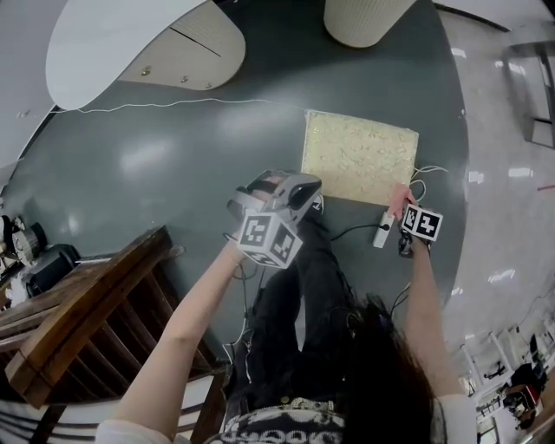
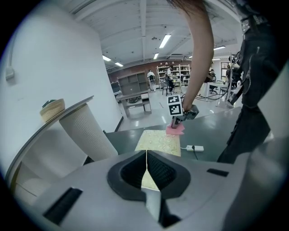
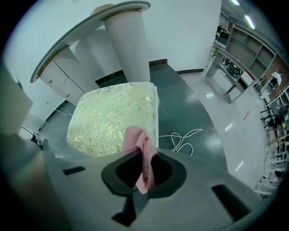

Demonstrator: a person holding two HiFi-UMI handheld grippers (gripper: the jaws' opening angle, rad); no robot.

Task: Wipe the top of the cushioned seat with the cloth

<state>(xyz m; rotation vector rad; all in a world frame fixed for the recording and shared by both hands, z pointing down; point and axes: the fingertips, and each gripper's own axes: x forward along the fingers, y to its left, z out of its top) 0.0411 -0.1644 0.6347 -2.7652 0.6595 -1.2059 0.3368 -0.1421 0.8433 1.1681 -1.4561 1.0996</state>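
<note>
The cushioned seat (image 1: 360, 156) is a pale square pad with a gold leaf pattern, lying on the dark green floor. It also fills the middle of the right gripper view as the cushion (image 3: 115, 119). My right gripper (image 1: 404, 211) hovers at the seat's near right corner, shut on a pink cloth (image 1: 400, 199). The cloth (image 3: 143, 158) hangs crumpled between the closed jaws of the right gripper (image 3: 143, 168). My left gripper (image 1: 299, 195) is held left of the seat's near edge. The left gripper (image 2: 146, 159) is shut with nothing in it, and the seat (image 2: 159, 140) lies beyond.
A white power strip (image 1: 382, 232) with a black cord lies by the seat's near right corner, next to looped white cable (image 3: 185, 137). A ribbed white column (image 1: 364, 22) and a white round tabletop (image 1: 130, 43) stand beyond. Wooden furniture (image 1: 87, 303) is at the near left.
</note>
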